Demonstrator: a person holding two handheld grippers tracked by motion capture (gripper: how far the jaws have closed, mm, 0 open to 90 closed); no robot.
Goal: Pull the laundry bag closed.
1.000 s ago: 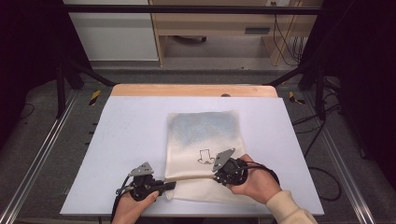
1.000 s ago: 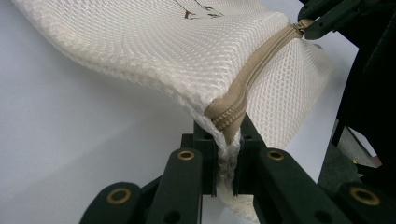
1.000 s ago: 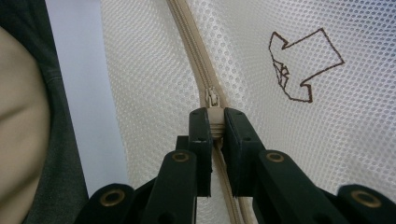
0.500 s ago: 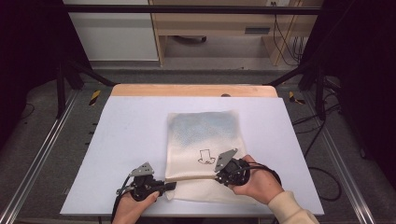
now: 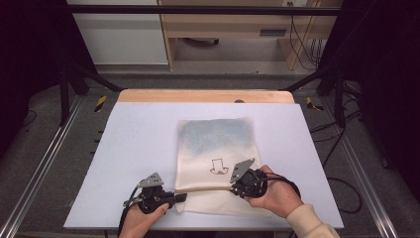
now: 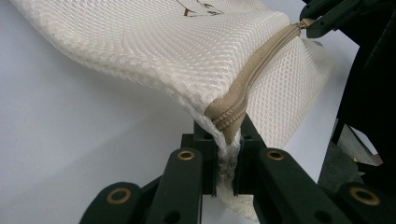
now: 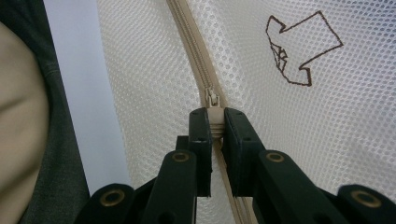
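A cream mesh bag (image 5: 215,144) with a small brown drawing (image 5: 218,166) lies flat on the white table (image 5: 138,148). A tan zipper (image 5: 203,188) runs across its near end. My left gripper (image 5: 181,197) is shut on the bag's corner at the zipper's end (image 6: 226,154), lifting it a little. My right gripper (image 5: 233,187) is shut on the zipper pull (image 7: 213,119), partway along the zipper (image 7: 187,28). In the left gripper view the right gripper (image 6: 322,23) holds the far end of the taut zipper (image 6: 252,79).
A wooden strip (image 5: 198,95) edges the table's far side. Metal frame rails (image 5: 44,163) run along both sides, with cables (image 5: 341,188) on the floor at the right. Bare table surface lies left of the bag.
My right gripper has edged slightly to the right with the zipper pull. The left gripper has stayed in place on the bag's corner.
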